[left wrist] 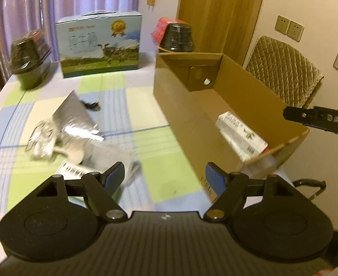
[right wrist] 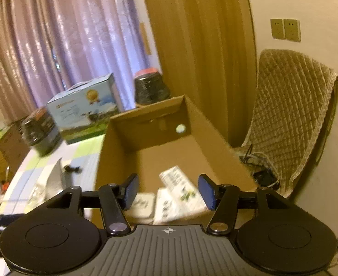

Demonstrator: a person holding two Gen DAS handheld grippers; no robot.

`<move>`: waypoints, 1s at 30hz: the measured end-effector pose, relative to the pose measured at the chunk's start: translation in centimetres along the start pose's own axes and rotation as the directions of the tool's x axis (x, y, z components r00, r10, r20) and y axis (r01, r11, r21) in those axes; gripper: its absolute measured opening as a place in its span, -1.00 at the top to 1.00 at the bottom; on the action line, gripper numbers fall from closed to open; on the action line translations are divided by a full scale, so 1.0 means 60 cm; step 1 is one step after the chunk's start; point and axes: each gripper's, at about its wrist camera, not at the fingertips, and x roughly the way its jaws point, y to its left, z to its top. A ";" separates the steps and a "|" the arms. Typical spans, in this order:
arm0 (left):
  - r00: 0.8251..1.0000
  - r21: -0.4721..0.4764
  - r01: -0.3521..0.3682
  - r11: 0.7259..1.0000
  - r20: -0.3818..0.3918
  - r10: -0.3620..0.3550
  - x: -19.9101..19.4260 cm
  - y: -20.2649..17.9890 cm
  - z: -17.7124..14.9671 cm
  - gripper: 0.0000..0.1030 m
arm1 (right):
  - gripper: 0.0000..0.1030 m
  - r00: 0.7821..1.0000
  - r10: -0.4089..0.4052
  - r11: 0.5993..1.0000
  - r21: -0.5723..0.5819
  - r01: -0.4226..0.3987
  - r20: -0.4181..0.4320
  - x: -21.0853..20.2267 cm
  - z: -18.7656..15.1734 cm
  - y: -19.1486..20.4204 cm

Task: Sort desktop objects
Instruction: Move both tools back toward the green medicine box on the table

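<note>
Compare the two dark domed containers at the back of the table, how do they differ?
The left dark container stands out in the open near the table's left edge, while the right dark container sits behind the cardboard box, which hides its base. The right one has a bright red part showing at its top; the left one shows only a thin reddish strip. Both are dark, dome-shaped and glossy, flanking the blue cow-print carton.

Left gripper (left wrist: 165, 176) open, empty, above checked tablecloth (left wrist: 166, 172). Silver bags (left wrist: 74, 124) lie left; cardboard box (left wrist: 187, 119) right holds white carton (left wrist: 241, 135). Milk carton case (left wrist: 99, 46) behind.
</note>
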 end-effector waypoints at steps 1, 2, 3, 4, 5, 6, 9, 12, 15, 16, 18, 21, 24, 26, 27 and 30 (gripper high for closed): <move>1.000 -0.003 -0.004 1.000 -0.002 0.004 -0.008 0.008 -0.008 -0.43 | -0.16 1.000 0.004 1.000 -0.002 -0.004 0.000 -0.007 -0.007 0.007; 1.000 -0.008 -0.012 1.000 -0.006 0.012 -0.017 0.017 -0.017 -0.44 | -0.19 1.000 0.008 1.000 -0.008 -0.008 -0.003 -0.016 -0.016 0.015; 1.000 -0.016 -0.019 1.000 -0.010 0.019 -0.026 0.028 -0.028 -0.45 | -0.20 1.000 0.012 1.000 -0.014 -0.012 -0.006 -0.021 -0.022 0.023; 1.000 -0.023 -0.026 0.999 -0.013 0.026 -0.035 0.037 -0.036 -0.46 | -0.23 1.000 0.017 1.000 -0.021 -0.017 -0.008 -0.028 -0.029 0.032; 0.999 -0.031 -0.036 0.999 -0.016 0.035 -0.044 0.047 -0.045 -0.48 | -0.27 1.000 0.025 0.999 -0.030 -0.025 -0.010 -0.035 -0.038 0.042; 0.999 -0.041 -0.047 0.998 -0.017 0.046 -0.054 0.059 -0.054 -0.52 | -0.28 0.999 0.030 0.999 -0.034 -0.030 -0.012 -0.041 -0.045 0.050; 0.997 -0.068 -0.078 0.995 -0.023 0.076 -0.077 0.093 -0.081 -0.57 | -0.37 0.998 0.062 0.996 -0.056 -0.064 -0.030 -0.053 -0.068 0.084; 0.993 -0.099 -0.112 0.989 -0.031 0.110 -0.096 0.127 -0.104 -0.59 | -0.48 0.993 0.095 0.991 -0.086 -0.101 -0.066 -0.055 -0.095 0.122; 0.991 -0.126 -0.135 0.983 -0.032 0.132 -0.113 0.156 -0.119 -0.63 | -0.54 0.986 0.125 0.984 -0.114 -0.138 -0.110 -0.051 -0.121 0.153; 0.990 -0.132 -0.141 0.981 -0.029 0.139 -0.117 0.164 -0.123 -0.64 | -0.56 0.984 0.132 0.981 -0.126 -0.147 -0.121 -0.049 -0.129 0.163; 0.988 -0.136 -0.153 0.979 -0.032 0.150 -0.124 0.176 -0.128 -0.66 | -0.57 0.979 0.143 0.974 -0.152 -0.165 -0.147 -0.045 -0.143 0.181; 0.986 -0.131 -0.168 0.977 -0.028 0.166 -0.135 0.190 -0.134 -0.68 | -0.57 0.971 0.159 0.962 -0.194 -0.192 -0.176 -0.035 -0.157 0.205; 0.984 -0.147 -0.176 0.973 -0.027 0.174 -0.140 0.204 -0.135 -0.69 | -0.58 0.968 0.162 0.955 -0.216 -0.203 -0.192 -0.021 -0.164 0.220; 0.983 -0.144 -0.183 0.973 -0.026 0.181 -0.141 0.210 -0.135 -0.70 | -0.58 0.966 0.168 0.949 -0.232 -0.213 -0.199 -0.011 -0.166 0.227; 0.983 -0.142 -0.186 0.972 -0.026 0.184 -0.142 0.212 -0.135 -0.71 | -0.58 0.965 0.169 0.945 -0.244 -0.217 -0.202 -0.004 -0.167 0.232; 0.982 -0.144 -0.187 0.972 -0.025 0.185 -0.138 0.221 -0.129 -0.72 | -0.58 0.960 0.184 0.932 -0.272 -0.239 -0.211 0.014 -0.170 0.245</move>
